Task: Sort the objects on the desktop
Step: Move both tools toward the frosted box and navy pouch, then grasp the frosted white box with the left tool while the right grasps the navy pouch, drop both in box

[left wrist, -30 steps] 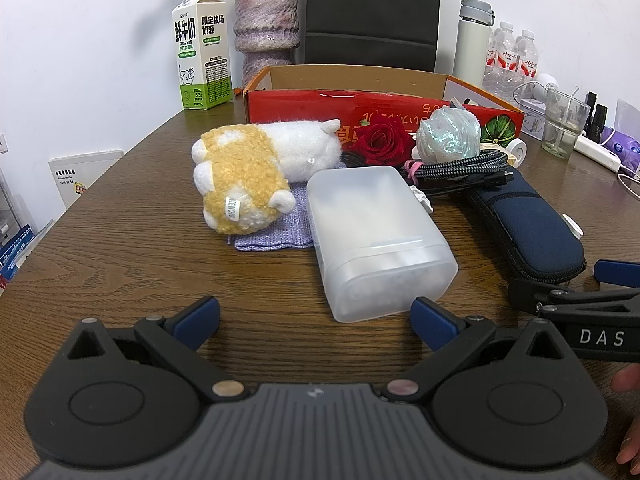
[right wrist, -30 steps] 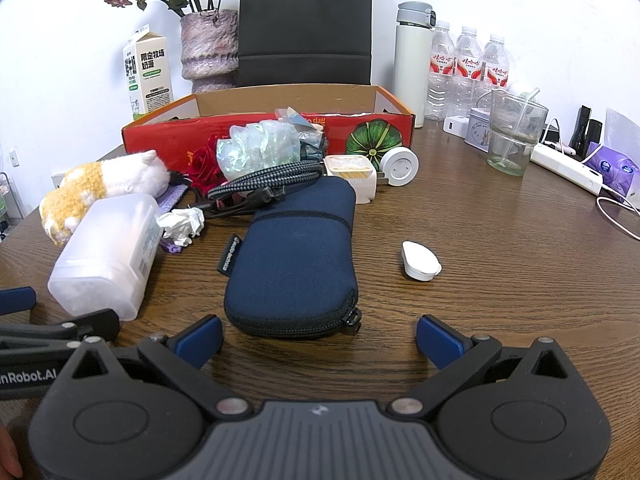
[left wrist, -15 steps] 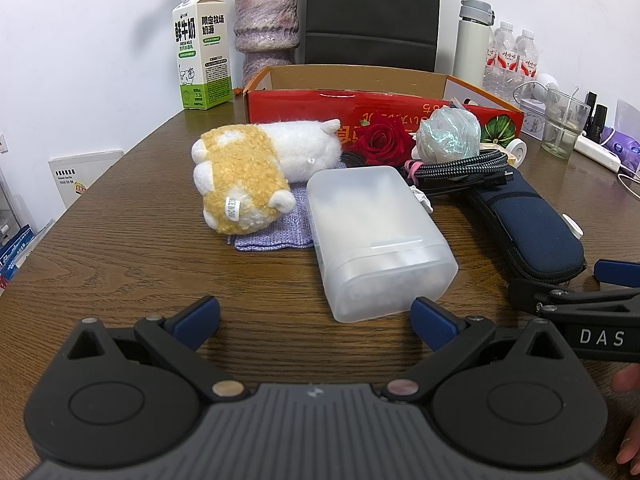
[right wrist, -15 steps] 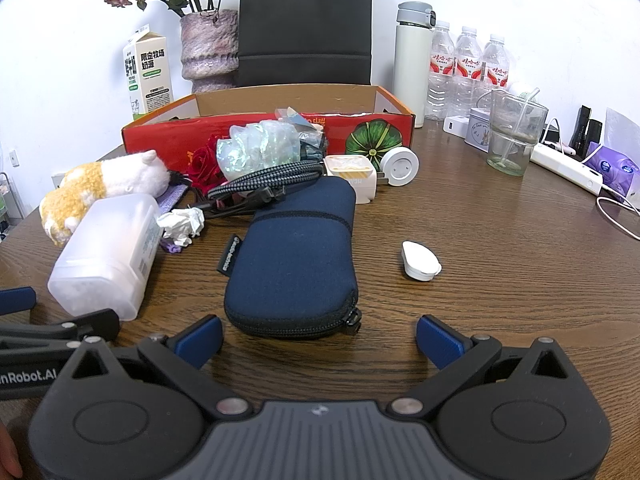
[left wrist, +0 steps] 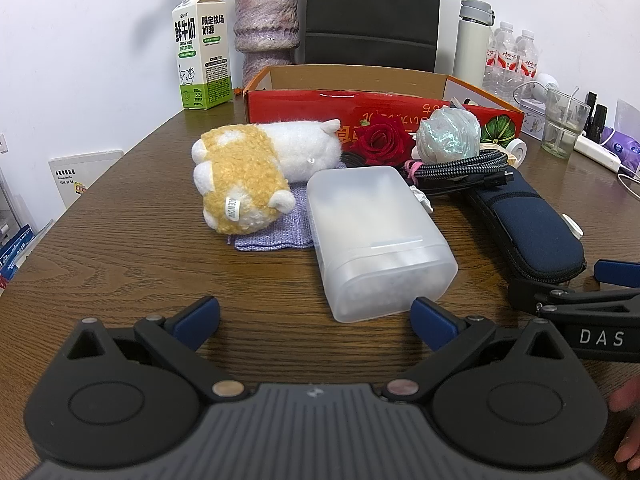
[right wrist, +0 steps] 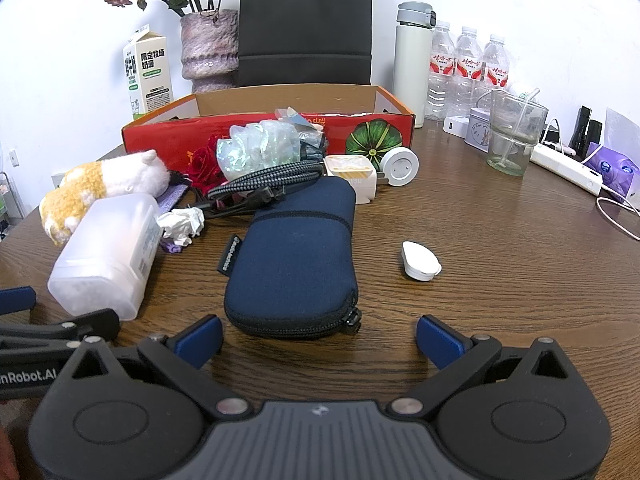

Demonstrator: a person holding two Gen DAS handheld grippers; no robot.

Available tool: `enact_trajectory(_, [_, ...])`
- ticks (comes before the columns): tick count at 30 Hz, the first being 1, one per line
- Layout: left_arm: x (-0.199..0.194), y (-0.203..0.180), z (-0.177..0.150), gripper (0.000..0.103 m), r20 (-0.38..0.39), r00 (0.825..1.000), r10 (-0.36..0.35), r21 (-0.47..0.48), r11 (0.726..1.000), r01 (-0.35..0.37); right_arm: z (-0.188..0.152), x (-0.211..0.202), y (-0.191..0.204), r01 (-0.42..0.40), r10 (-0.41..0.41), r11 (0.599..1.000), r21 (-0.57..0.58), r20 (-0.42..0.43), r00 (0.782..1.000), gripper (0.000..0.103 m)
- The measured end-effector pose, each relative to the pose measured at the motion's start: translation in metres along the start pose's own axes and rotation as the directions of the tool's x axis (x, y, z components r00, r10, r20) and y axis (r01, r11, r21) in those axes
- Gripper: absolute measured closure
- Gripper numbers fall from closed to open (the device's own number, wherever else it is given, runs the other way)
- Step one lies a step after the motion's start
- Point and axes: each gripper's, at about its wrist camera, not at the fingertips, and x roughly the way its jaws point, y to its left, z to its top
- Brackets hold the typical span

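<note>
Indoors, a wooden table (right wrist: pixel 500 264) stood by a white wall; both the left gripper (left wrist: pixel 315 317) and right gripper (right wrist: pixel 319 335) were spread, empty. Only the right view showed a small white cap (right wrist: pixel 419 266), perhaps a lid.

Wood, plastic, cloth and fleece

The counter (left wrist: pixel 120 240) is grained brown wood with a soft sheen; the box (left wrist: pixel 372 236) is frosted matt plastic, the plush toy (left wrist: pixel 248 172) curly fleece, the pouch (right wrist: pixel 296 252) smooth navy cloth.
</note>
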Motion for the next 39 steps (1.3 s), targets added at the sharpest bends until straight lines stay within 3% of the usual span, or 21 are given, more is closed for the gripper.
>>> enact_trajectory(6, [-0.004, -0.001, -0.003, 0.0, 0.012, 1.0, -0.025, 0.014, 1.0, 0.025, 0.0, -0.001, -0.001, -0.005, 0.005, 1.0, -0.001, 0.001, 1.0, 0.0])
enact_trajectory(10, [-0.025, 0.002, -0.001, 0.0, 0.12, 0.987, -0.103, -0.011, 0.994, 0.105, 0.001, -0.011, -0.013, 0.014, -0.013, 0.999, 0.034, -0.014, 1.0, 0.0])
enact_trajectory(13, [-0.021, -0.003, 0.014, 0.0, 0.139, 0.976, -0.165, -0.012, 0.986, 0.168, 0.009, -0.033, -0.028, -0.078, 0.071, 0.994, 0.071, 0.099, 0.993, 0.001])
enact_trajectory(15, [-0.009, -0.01, 0.025, 0.002, 0.114, 0.984, -0.134, -0.005, 0.991, 0.135, 0.025, -0.036, -0.03, -0.095, 0.087, 0.994, 0.052, 0.144, 0.986, 0.001])
enact_trajectory(16, [-0.003, -0.012, 0.029, 0.011, 0.106, 0.987, -0.121, -0.003, 0.992, 0.122, 0.031, -0.033, -0.027, -0.092, 0.088, 0.995, 0.026, 0.146, 0.985, 0.002])
enact_trajectory(19, [0.01, -0.012, 0.04, 0.032, 0.086, 0.984, -0.153, -0.023, 0.988, 0.155, 0.05, -0.008, -0.013, -0.062, 0.072, 0.994, -0.085, 0.119, 0.99, 0.012])
enact_trajectory(23, [0.013, -0.001, 0.038, 0.034, 0.063, 0.984, -0.168, -0.057, 0.983, 0.172, 0.062, 0.024, -0.005, -0.099, 0.104, 0.99, -0.103, 0.05, 0.993, 0.017])
enact_trajectory(27, [-0.003, 0.003, 0.024, 0.034, 0.067, 0.984, -0.167, -0.065, 0.983, 0.172, 0.049, 0.046, 0.002, -0.117, 0.114, 0.988, -0.105, -0.028, 0.993, 0.024])
enact_trajectory(28, [-0.009, 0.005, 0.02, 0.034, 0.067, 0.983, -0.169, -0.077, 0.982, 0.174, 0.045, 0.044, 0.001, -0.12, 0.119, 0.989, -0.087, -0.015, 0.993, 0.032])
enact_trajectory(31, [-0.03, 0.013, 0.007, 0.035, 0.078, 0.979, -0.191, -0.116, 0.973, 0.199, 0.032, 0.023, 0.002, -0.099, 0.098, 0.991, -0.094, -0.014, 0.995, 0.037])
enact_trajectory(34, [-0.053, 0.013, -0.004, 0.035, 0.087, 0.976, -0.201, -0.106, 0.972, 0.209, 0.012, -0.016, -0.005, -0.113, 0.114, 0.992, -0.06, 0.012, 0.993, 0.039])
enact_trajectory(39, [-0.088, 0.012, -0.008, 0.035, 0.147, 0.961, -0.233, -0.081, 0.966, 0.247, -0.013, -0.072, -0.009, -0.105, 0.112, 0.989, -0.106, 0.059, 0.992, 0.04])
